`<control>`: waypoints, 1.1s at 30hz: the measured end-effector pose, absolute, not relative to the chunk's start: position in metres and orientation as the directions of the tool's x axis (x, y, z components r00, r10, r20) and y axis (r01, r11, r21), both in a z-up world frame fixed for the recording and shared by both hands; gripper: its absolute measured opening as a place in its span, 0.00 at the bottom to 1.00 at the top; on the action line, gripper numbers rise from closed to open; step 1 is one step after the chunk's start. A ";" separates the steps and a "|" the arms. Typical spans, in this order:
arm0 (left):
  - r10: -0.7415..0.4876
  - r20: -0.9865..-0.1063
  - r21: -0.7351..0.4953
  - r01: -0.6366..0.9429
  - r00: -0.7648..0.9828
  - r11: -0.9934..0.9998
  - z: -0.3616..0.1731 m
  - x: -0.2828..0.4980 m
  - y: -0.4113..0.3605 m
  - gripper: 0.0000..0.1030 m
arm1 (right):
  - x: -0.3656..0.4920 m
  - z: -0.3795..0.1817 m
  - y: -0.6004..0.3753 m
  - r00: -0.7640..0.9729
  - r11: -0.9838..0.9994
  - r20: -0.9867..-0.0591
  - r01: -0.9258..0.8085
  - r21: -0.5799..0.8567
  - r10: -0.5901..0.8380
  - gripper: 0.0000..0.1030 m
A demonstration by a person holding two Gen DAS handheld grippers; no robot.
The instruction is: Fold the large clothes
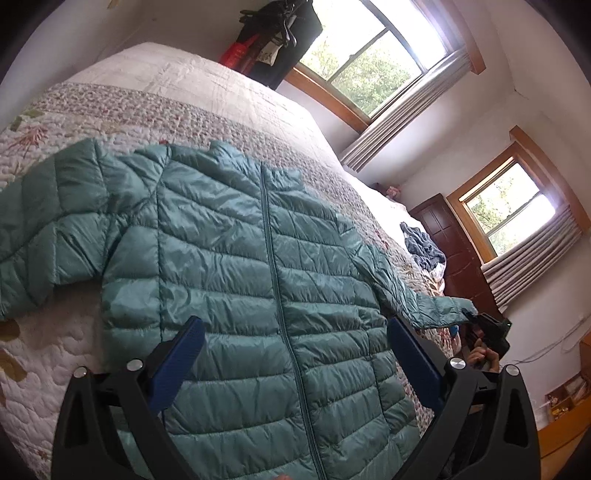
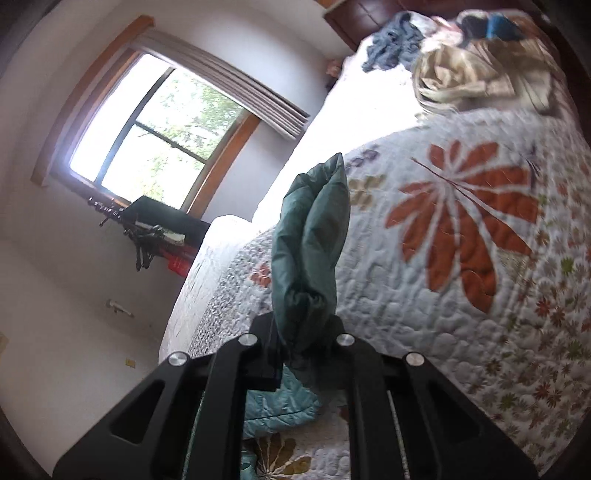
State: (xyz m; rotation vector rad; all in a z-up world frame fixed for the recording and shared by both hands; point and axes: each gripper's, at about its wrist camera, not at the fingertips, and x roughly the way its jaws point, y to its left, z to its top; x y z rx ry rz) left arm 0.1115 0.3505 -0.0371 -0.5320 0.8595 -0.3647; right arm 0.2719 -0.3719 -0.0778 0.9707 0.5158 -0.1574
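A teal quilted puffer jacket point(image 1: 236, 266) lies front up and zipped on the floral quilt point(image 1: 122, 110), sleeves spread to both sides. My left gripper point(image 1: 295, 354) hovers open above the jacket's lower body, its blue pads point(image 1: 181, 362) wide apart with nothing between them. At the far right of the left wrist view, my right gripper point(image 1: 476, 321) holds the cuff of the jacket's right sleeve point(image 1: 436, 306). In the right wrist view, that gripper point(image 2: 306, 343) is shut on the sleeve cuff point(image 2: 310, 240), which rises bunched between the fingers.
A heap of blue, tan and other clothes point(image 2: 443, 55) lies at the head of the bed near a dark wooden headboard point(image 1: 454, 254). Two windows point(image 1: 369, 48) with grey curtains line the wall. Dark garments hang on a rack point(image 1: 280, 33) beyond the bed's far corner.
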 end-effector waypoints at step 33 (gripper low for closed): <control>-0.717 -0.545 -0.774 0.068 0.434 0.629 -0.055 0.247 0.304 0.96 | 0.370 -0.126 0.086 0.622 0.950 -0.751 -0.312 0.025 0.224 0.14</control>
